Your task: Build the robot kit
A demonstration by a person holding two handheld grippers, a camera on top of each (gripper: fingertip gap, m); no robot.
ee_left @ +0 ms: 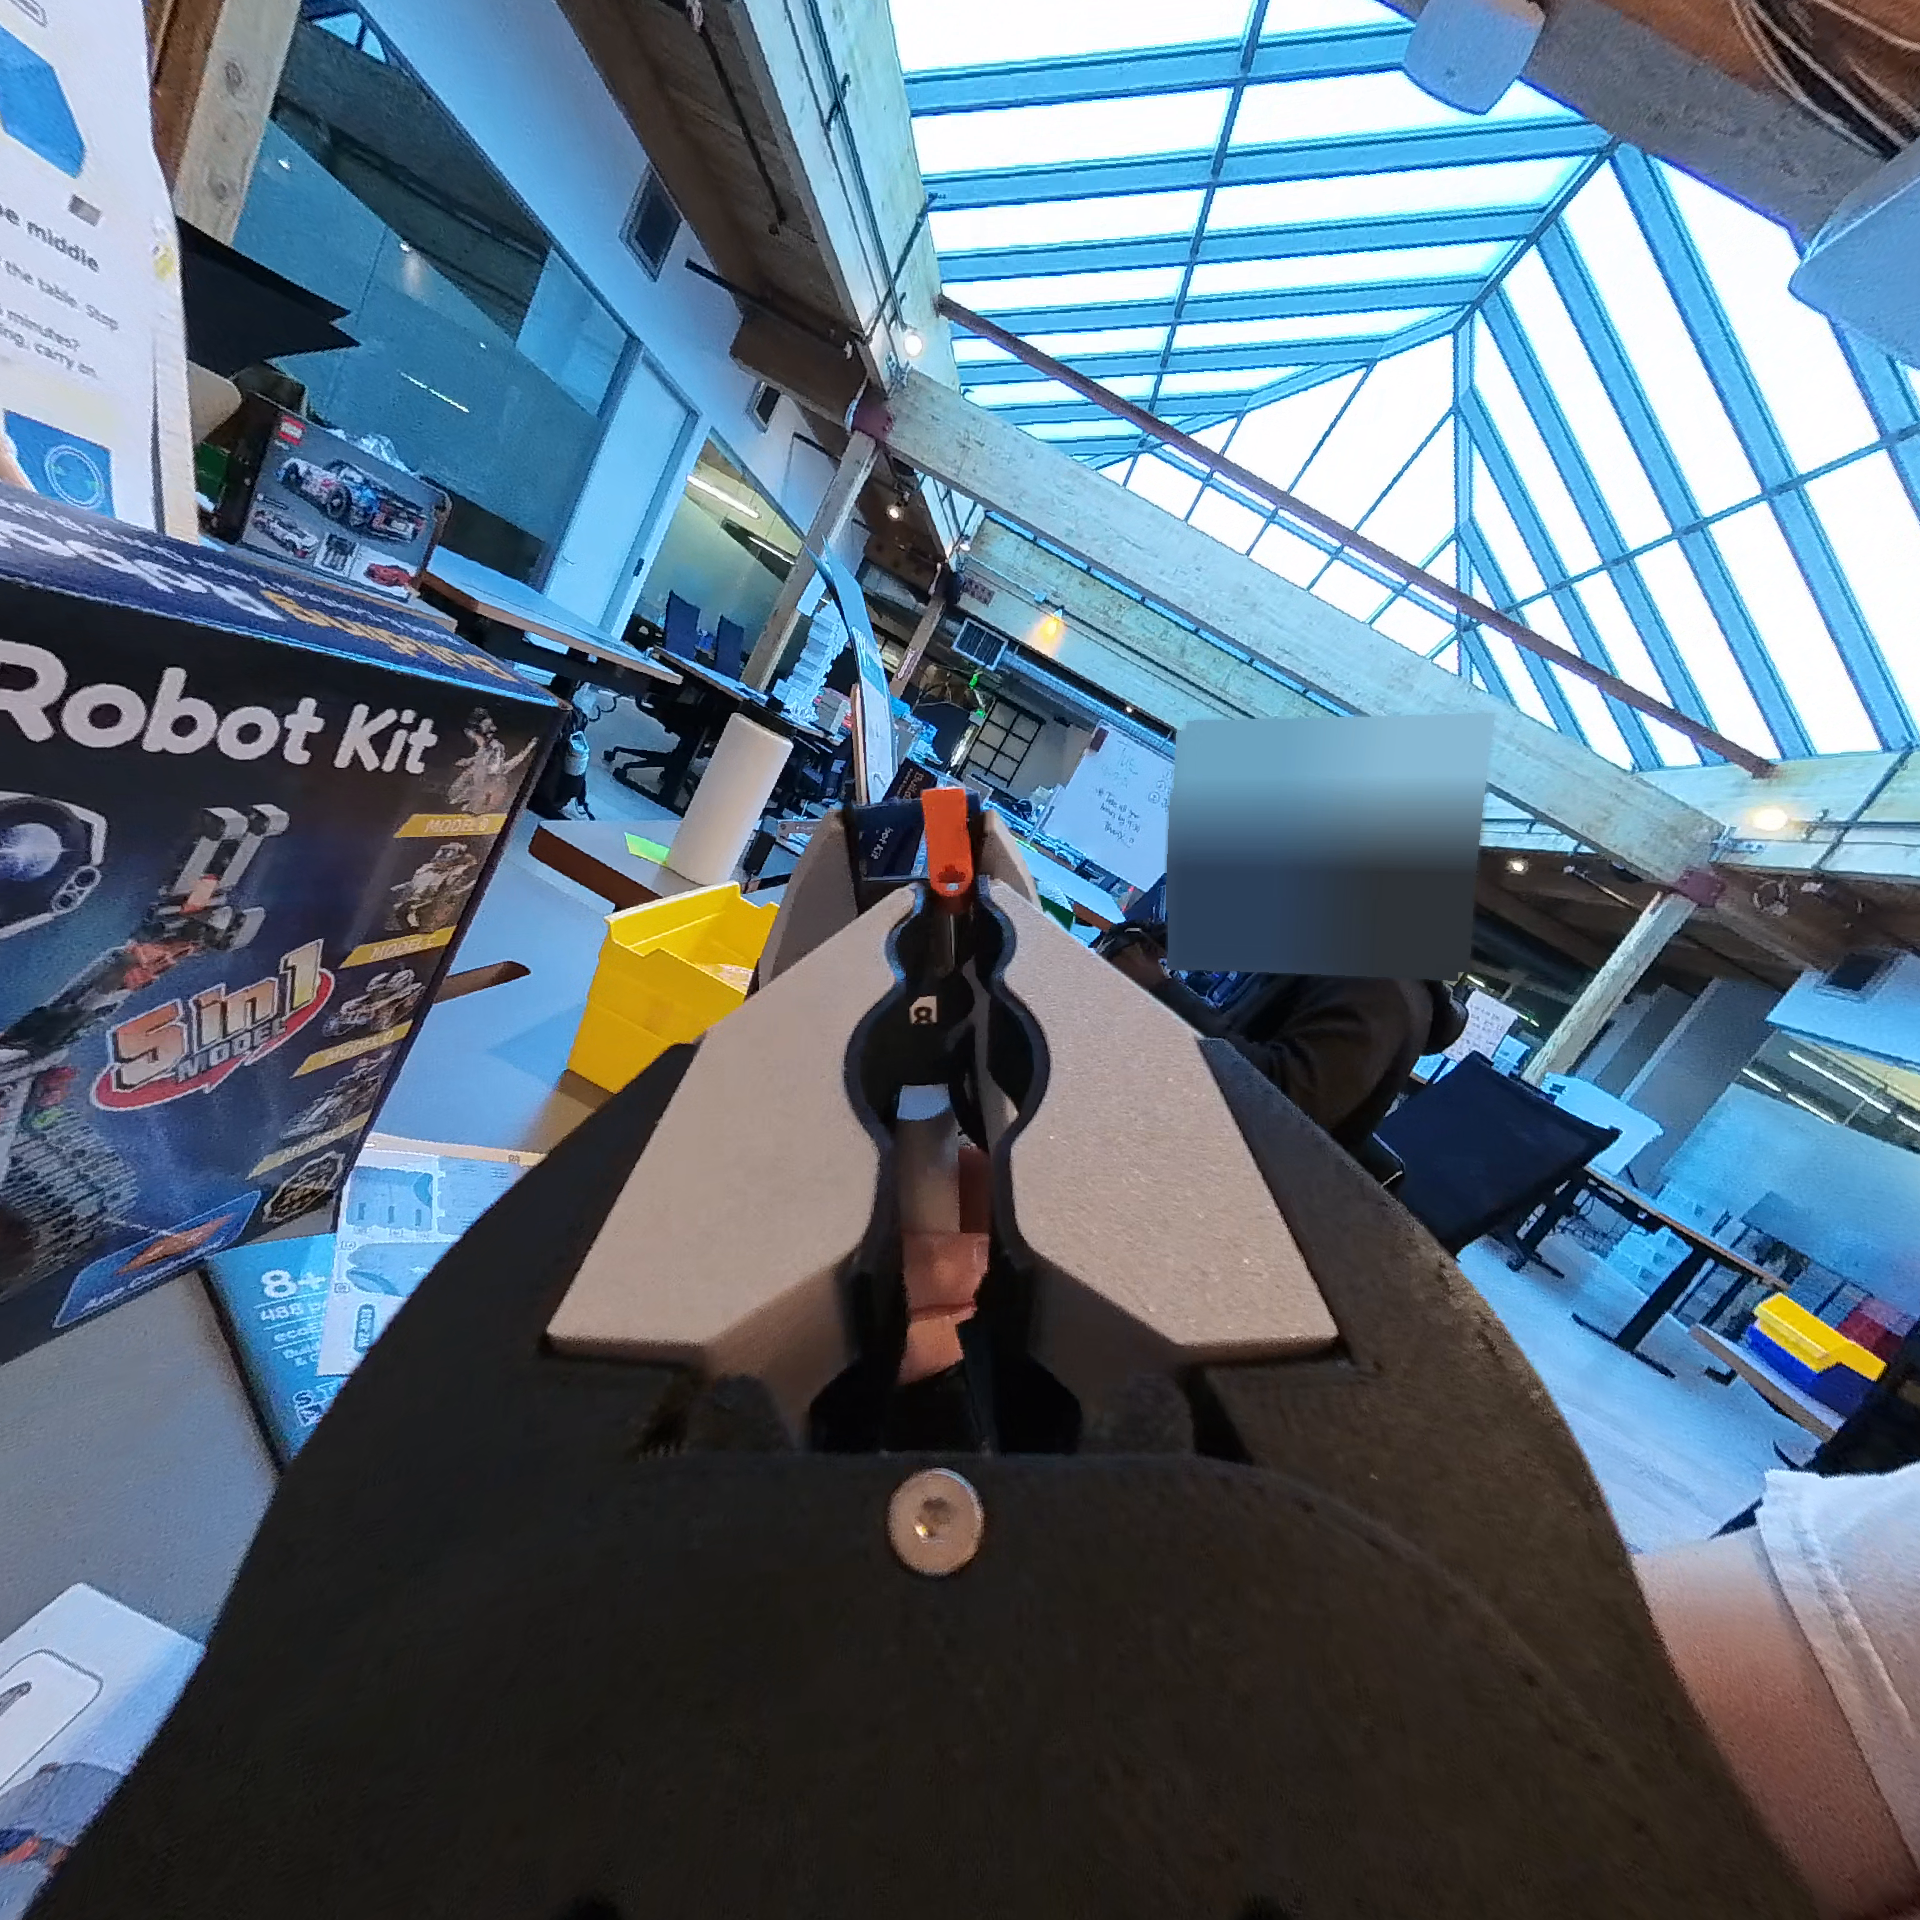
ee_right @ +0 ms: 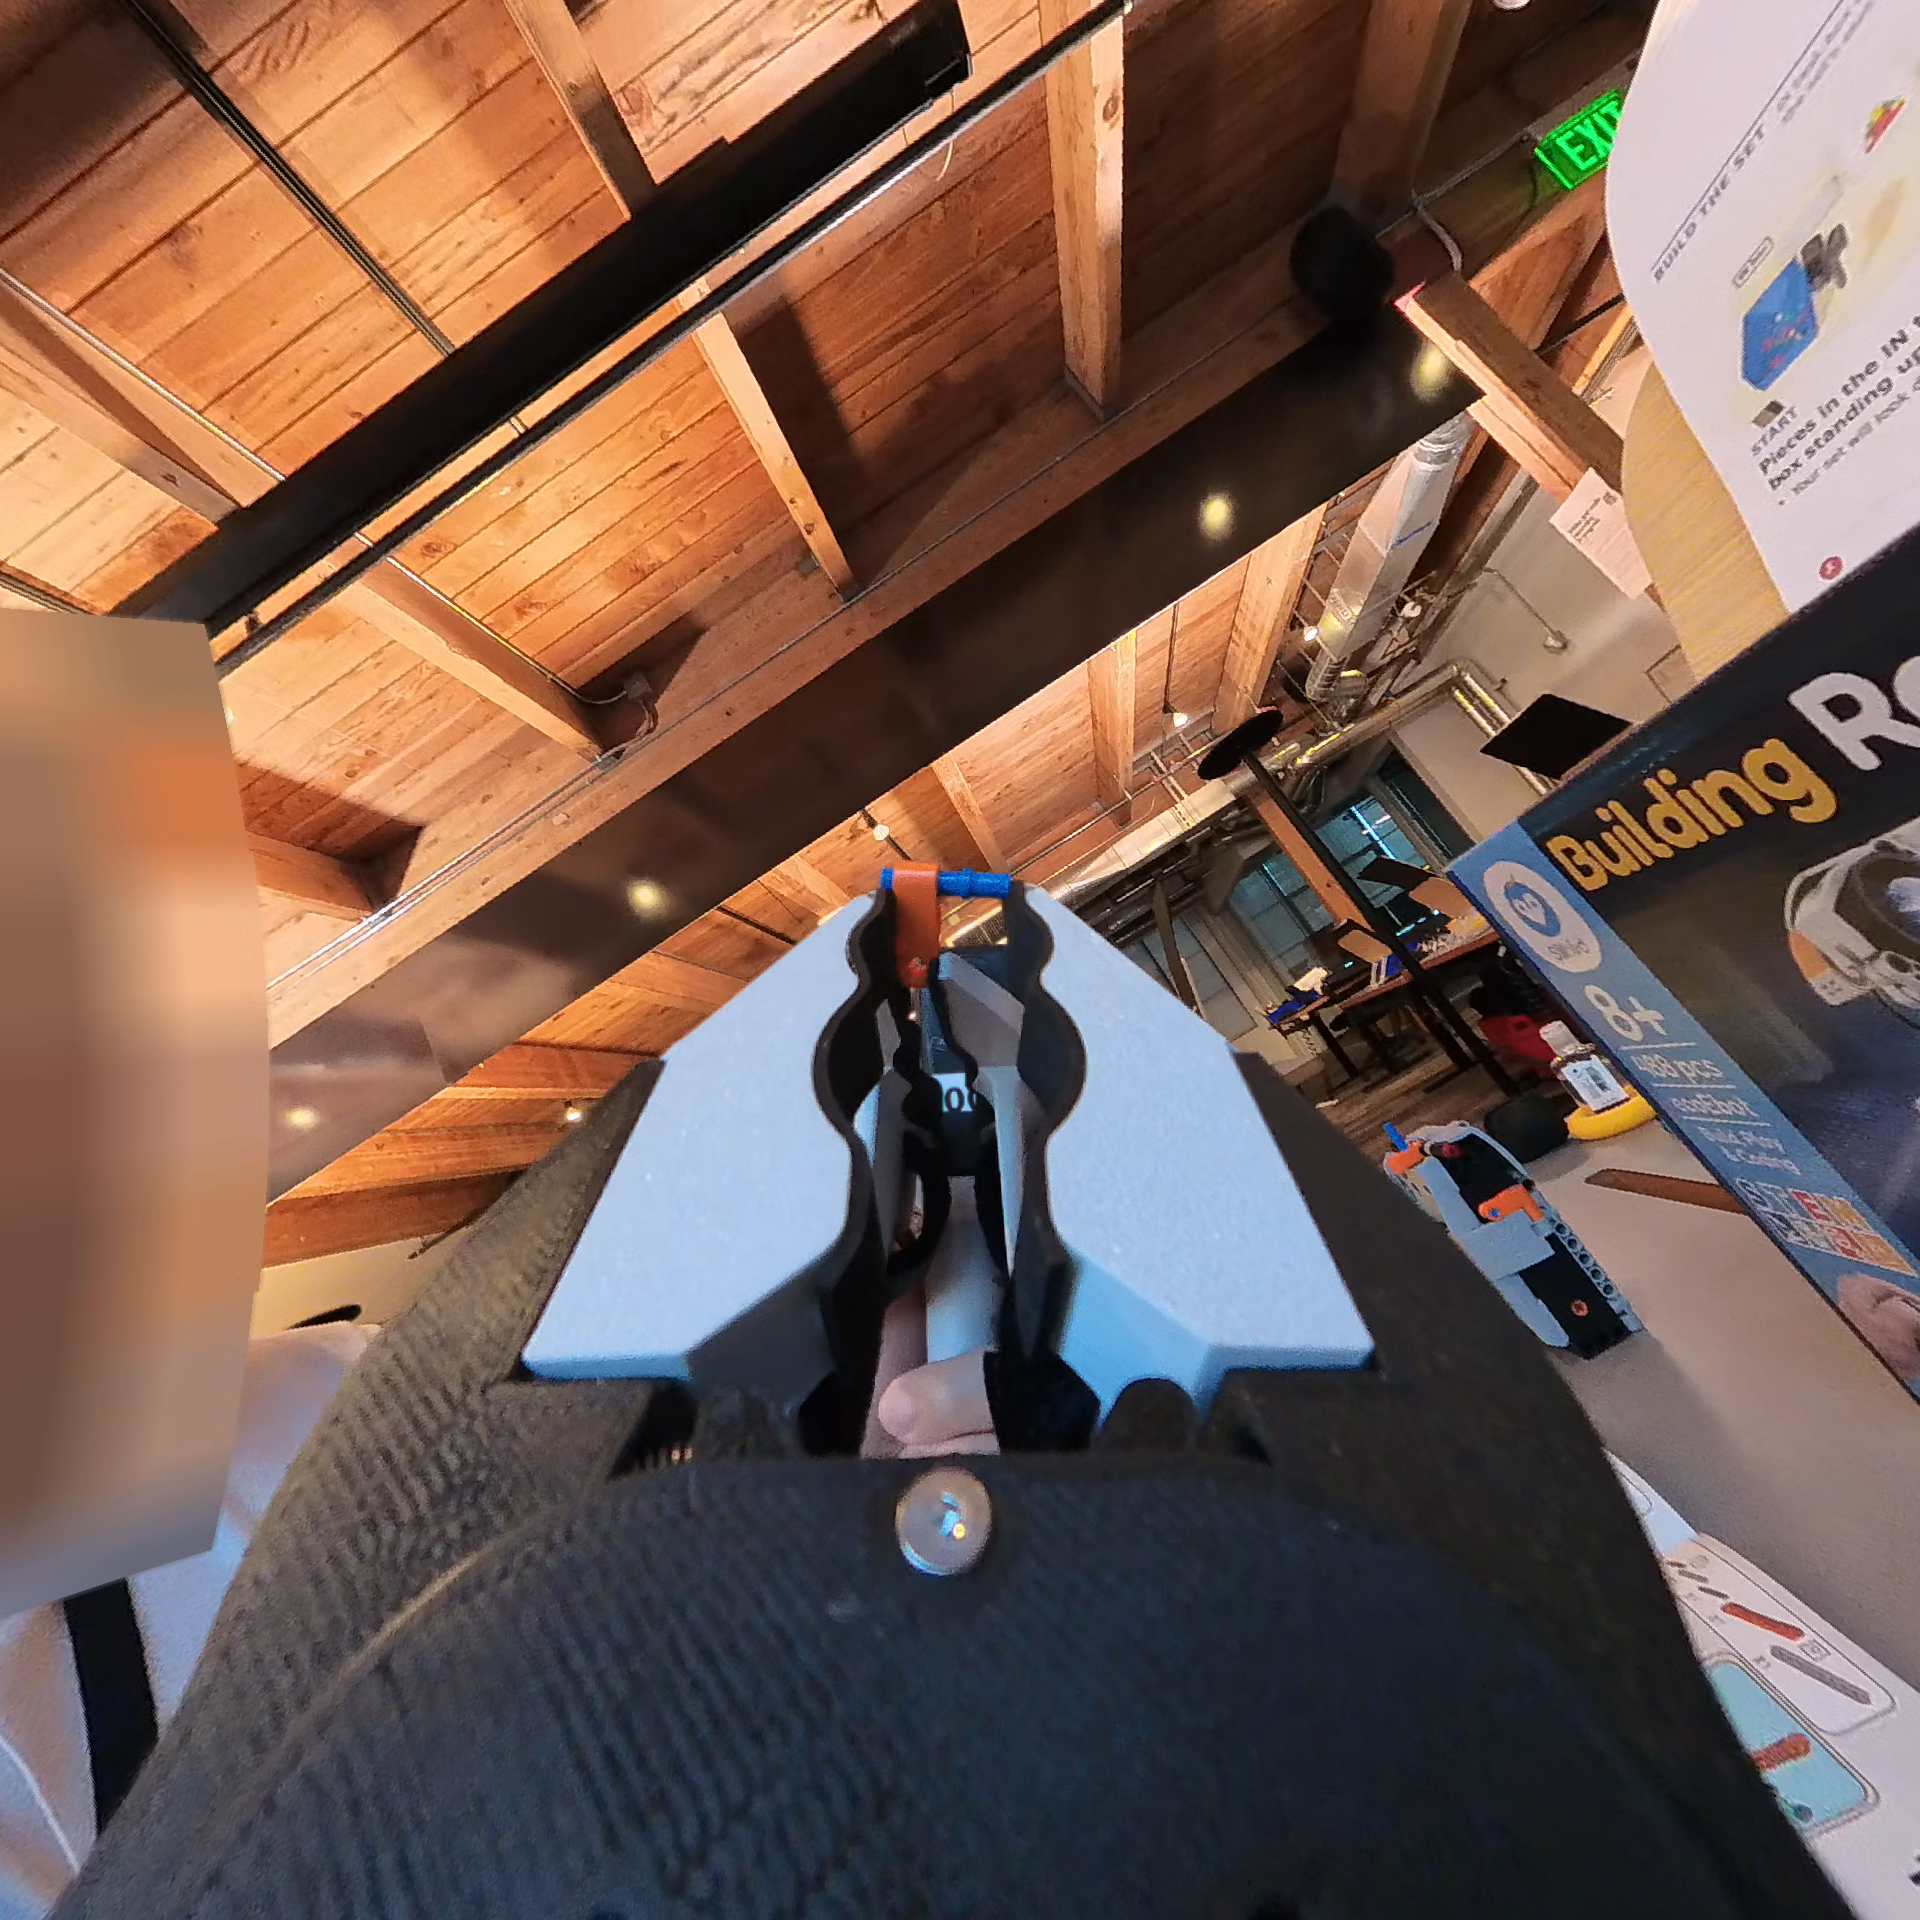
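Left tool: our left tool (ee_left: 948, 883) is closed on the orange connector piece (ee_left: 948, 836), raised right of the robot kit box (ee_left: 239, 894).
Right tool: our right tool (ee_right: 940, 925) pinches the same orange piece (ee_right: 916, 920) with its blue pin (ee_right: 971, 884), left of the box (ee_right: 1704, 997).
Counter: we see a yellow bin (ee_left: 675, 977) behind the box and a grey brick model (ee_right: 1507, 1236) beside it.

Kit box (ee_left: 239, 935) left of bin (ee_left: 675, 987); roll (ee_left: 727, 795) behind.
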